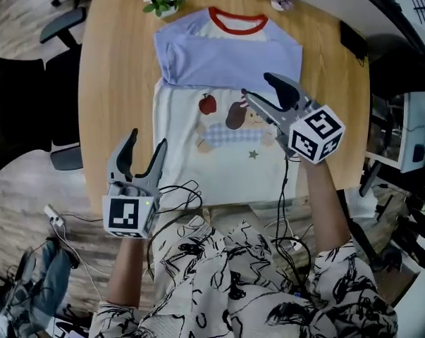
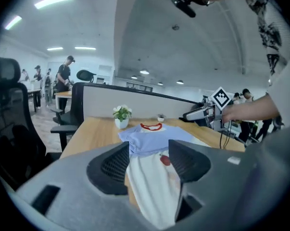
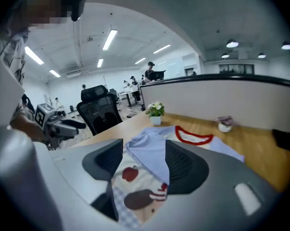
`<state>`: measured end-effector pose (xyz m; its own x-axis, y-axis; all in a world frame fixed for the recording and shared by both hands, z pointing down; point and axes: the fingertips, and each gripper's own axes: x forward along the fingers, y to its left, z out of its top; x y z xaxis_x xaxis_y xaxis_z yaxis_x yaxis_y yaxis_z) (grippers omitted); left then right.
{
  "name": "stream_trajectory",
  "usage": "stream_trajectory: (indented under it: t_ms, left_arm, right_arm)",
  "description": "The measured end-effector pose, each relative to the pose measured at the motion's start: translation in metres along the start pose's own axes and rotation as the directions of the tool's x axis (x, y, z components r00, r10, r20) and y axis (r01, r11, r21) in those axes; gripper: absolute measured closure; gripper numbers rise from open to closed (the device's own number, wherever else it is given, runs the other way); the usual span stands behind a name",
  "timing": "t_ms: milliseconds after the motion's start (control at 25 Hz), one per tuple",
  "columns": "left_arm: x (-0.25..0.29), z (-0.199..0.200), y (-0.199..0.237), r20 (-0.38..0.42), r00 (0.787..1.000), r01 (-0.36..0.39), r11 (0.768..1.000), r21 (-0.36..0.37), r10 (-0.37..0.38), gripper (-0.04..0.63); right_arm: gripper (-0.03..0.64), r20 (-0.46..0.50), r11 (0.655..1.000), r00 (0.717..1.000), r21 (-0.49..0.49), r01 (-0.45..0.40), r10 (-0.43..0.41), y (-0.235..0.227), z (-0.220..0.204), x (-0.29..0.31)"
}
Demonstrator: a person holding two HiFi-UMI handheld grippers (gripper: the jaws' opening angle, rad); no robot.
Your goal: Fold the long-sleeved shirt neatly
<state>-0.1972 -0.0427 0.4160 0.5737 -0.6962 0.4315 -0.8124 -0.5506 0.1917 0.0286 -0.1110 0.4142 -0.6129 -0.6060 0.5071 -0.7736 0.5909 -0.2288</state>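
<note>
Left claw [image 1: 148, 138] and right claw [image 1: 258, 86] hover released and empty by the shirt [image 1: 226, 118] at centre frame; uneven hem grabs could skew the folded sleeves.

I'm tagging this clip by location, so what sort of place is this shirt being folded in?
Most likely an open-plan office: a wooden desk backed by a low partition, a black swivel chair beside it, ceiling strip lights, and people at other desks behind.
</note>
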Motion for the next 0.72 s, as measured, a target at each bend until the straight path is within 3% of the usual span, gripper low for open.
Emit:
stream_trajectory:
  t_ms: [160, 320, 520, 720]
  left_arm:
    - [-0.053, -0.007, -0.035, 0.007, 0.999, 0.031, 0.998, 0.058, -0.032, 0.311]
    - [-0.096, -0.019, -0.062, -0.012, 1.000, -0.006, 0.994, 0.105, 0.007, 0.302]
    - [-0.144, -0.055, -0.101, -0.035, 0.997, -0.066, 0.992, 0.109, 0.070, 0.305]
    - [-0.162, -0.122, -0.101, -0.095, 0.982, -0.155, 0.983, 0.095, 0.164, 0.310]
  right_arm:
    - [0.301, 0.058, 0.986, 0.986, 0.060, 0.155, -0.158, -0.008, -0.046, -0.111]
    - [0.291, 0.082, 0.955, 0.963, 0.173, 0.240, -0.257, -0.015, -0.106, -0.204]
    - [0.293, 0.033, 0.940, 0.954, 0.185, 0.287, -0.297, 0.005, -0.184, -0.276]
    - [0.295, -0.044, 0.922, 0.948, 0.222, 0.317, -0.315, 0.033, -0.273, -0.299]
